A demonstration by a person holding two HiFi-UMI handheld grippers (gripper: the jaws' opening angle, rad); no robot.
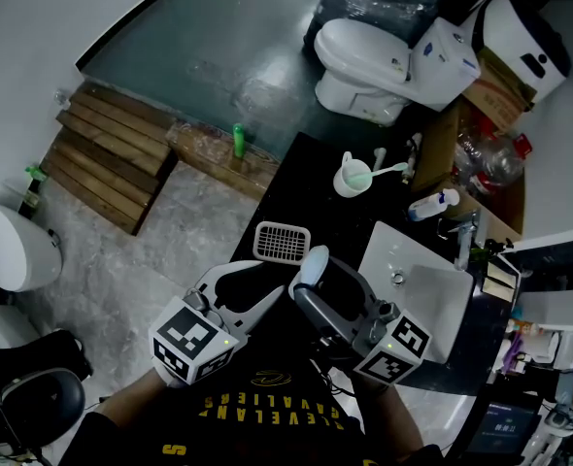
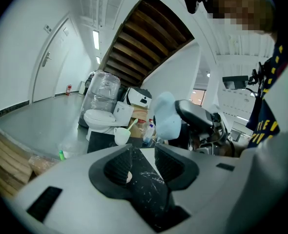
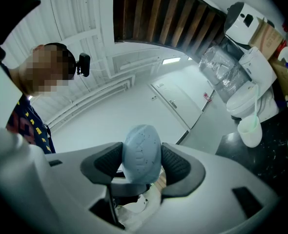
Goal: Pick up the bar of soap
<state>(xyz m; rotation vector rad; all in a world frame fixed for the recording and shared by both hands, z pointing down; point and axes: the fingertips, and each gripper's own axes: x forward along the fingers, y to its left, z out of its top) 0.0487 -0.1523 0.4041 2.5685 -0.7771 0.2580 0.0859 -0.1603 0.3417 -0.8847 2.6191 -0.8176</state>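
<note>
A pale blue oval bar of soap (image 3: 142,153) sits upright between the pads of my right gripper (image 3: 142,161), which is shut on it. In the head view the soap (image 1: 313,265) pokes out of the right gripper (image 1: 311,278), held in the air over the near end of the black counter (image 1: 296,178). My left gripper (image 1: 257,284) hovers just to its left, open, with nothing between its jaws. From the left gripper view the soap (image 2: 166,115) shows ahead and to the right, above the left gripper (image 2: 143,161).
An empty white slotted soap dish (image 1: 282,242) lies on the counter just beyond the grippers. Farther along stand a white cup with a toothbrush (image 1: 353,176) and a small bottle (image 1: 432,204). A white sink (image 1: 388,250) is at the right, a toilet (image 1: 364,61) beyond.
</note>
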